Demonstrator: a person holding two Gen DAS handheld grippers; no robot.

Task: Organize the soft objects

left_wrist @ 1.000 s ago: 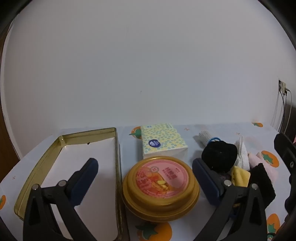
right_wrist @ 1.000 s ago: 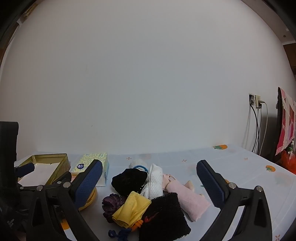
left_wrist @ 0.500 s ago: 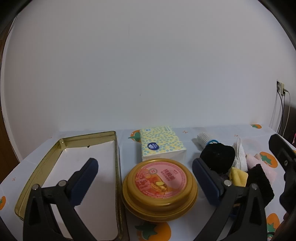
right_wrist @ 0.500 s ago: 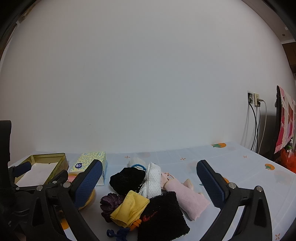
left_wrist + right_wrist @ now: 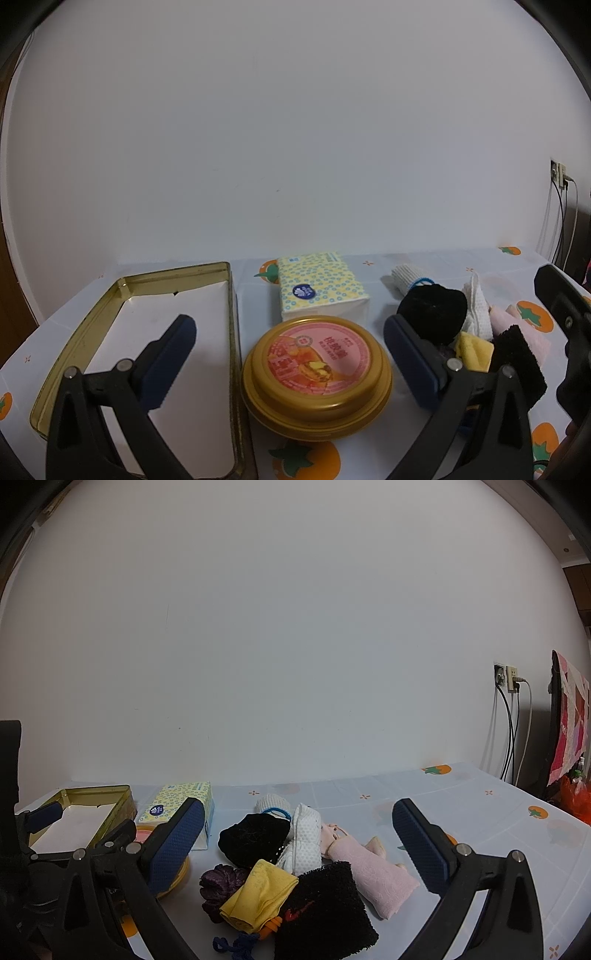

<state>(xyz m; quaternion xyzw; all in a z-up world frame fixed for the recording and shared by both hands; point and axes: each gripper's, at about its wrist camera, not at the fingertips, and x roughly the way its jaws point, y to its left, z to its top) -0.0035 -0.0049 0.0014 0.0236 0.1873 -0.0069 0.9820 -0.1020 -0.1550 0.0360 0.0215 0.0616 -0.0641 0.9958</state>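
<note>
A heap of soft things lies on the patterned table: a black fuzzy pouch (image 5: 255,836), a white knitted piece (image 5: 304,836), a pink cloth (image 5: 373,873), a black towel (image 5: 327,908), a yellow cloth (image 5: 260,893) and a purple scrunchie (image 5: 218,882). My right gripper (image 5: 297,843) hangs open just above and before the heap, holding nothing. The open gold tin (image 5: 122,354) with a white lining lies at the left. My left gripper (image 5: 290,350) is open over the round gold tin (image 5: 316,373), empty. The heap (image 5: 432,314) shows at the right in the left wrist view.
A yellow dotted tissue pack (image 5: 321,288) sits behind the round tin. A rolled white sock with a blue band (image 5: 273,805) lies at the back of the heap. A wall socket with cables (image 5: 508,679) and a chair with patterned fabric (image 5: 569,716) are far right.
Both views have tilted up slightly, so the table objects sit lower in frame. The right gripper has eased a little closer to the heap. Nothing was grasped.
</note>
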